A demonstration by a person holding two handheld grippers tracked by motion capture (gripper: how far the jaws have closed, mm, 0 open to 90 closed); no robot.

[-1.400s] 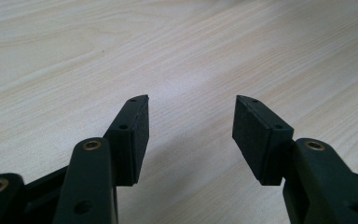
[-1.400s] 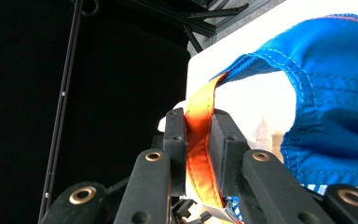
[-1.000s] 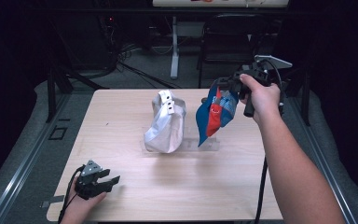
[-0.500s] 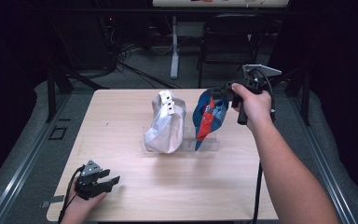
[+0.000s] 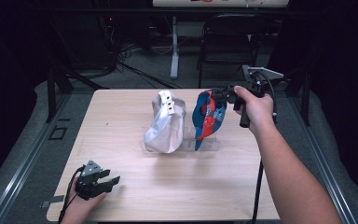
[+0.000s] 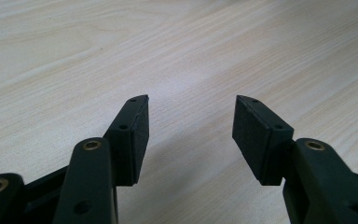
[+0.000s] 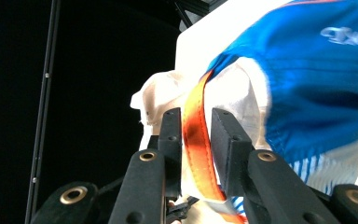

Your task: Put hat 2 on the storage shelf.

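Blue cap [image 5: 208, 116] stands on a clear stand [image 5: 205, 145] at the table's [image 5: 121, 116] far right, just beside a white cap [image 5: 165, 123]. Right gripper [image 5: 221, 94] at its top: jaws have just been opening, orange strap [image 7: 196, 140] between them, loosely flanked. Left gripper [image 6: 190, 135] rests near the front-left corner, released, nothing between its 2 jaws.

Two black hand-held grippers were seen. The left gripper [image 5: 103, 179] was topped by a grey three-cornered plate, and a black cable trailed from it. Its flat rectangular pads [image 6: 256, 133] were fixed with small screws, and brass-coloured rivets were set in the linkage arms. The right gripper [image 5: 216, 94] carried a similar grey plate and a black cable. Both forearms were bare; sleeves, if worn, could not be made out.
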